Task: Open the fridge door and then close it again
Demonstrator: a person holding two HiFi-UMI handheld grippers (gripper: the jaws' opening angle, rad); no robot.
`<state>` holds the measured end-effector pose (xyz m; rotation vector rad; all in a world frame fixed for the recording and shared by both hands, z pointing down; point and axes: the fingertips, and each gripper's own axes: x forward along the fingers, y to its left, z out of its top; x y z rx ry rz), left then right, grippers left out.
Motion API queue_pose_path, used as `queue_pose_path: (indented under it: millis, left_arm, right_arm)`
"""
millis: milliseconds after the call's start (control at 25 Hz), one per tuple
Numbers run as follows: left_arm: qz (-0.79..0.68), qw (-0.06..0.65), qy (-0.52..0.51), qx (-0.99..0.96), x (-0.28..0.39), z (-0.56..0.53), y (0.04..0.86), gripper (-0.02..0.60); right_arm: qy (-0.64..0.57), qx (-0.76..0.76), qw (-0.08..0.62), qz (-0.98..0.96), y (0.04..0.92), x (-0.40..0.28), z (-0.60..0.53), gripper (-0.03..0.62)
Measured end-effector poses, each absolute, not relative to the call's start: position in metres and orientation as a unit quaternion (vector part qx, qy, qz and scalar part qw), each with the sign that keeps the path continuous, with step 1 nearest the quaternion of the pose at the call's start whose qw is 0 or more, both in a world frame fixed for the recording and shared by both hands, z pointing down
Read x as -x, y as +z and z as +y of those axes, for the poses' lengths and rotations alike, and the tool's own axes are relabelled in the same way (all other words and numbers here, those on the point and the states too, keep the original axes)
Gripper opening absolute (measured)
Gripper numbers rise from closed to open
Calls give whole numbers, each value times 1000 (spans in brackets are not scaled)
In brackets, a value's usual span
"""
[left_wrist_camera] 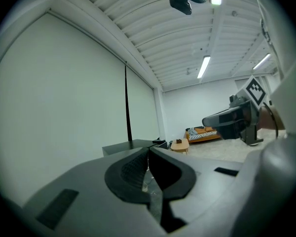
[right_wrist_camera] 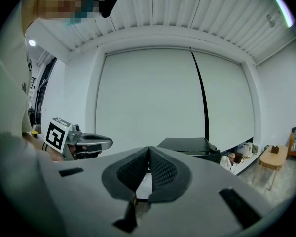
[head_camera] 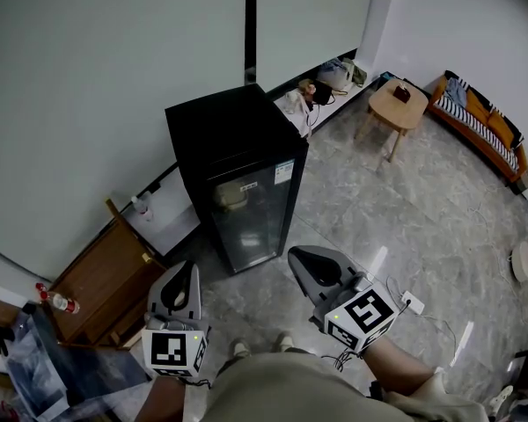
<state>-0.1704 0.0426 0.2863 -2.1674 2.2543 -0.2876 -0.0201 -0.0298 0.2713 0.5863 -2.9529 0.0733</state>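
Both hand-held grippers, left [head_camera: 187, 269] and right [head_camera: 299, 258], are pinched empty; I'd open one, then hook the fridge [head_camera: 222, 123] door [head_camera: 251, 211] edge.

Fridge [head_camera: 233, 121]: black, glass door [head_camera: 251, 214] shut, at floor [head_camera: 405, 218] edge by wall [head_camera: 88, 104].
L gripper [head_camera: 190, 269]: near fridge front, apart.
R gripper [head_camera: 296, 257]: same.

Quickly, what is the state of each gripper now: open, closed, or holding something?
Left gripper: closed, jaws together, holding nothing.
Right gripper: closed, jaws together, holding nothing.
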Motion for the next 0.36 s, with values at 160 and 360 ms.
queue_pose_path:
  millis: [160,360]
  left_arm:
    - [721,5,-88,687,173,45,281,9]
    - [721,5,-86,688,176,46,280,11]
  right_arm:
    - [25,-197,63,-978,271,20,-30,-3]
    - [28,-201,62,-977,272,21,-32,-3]
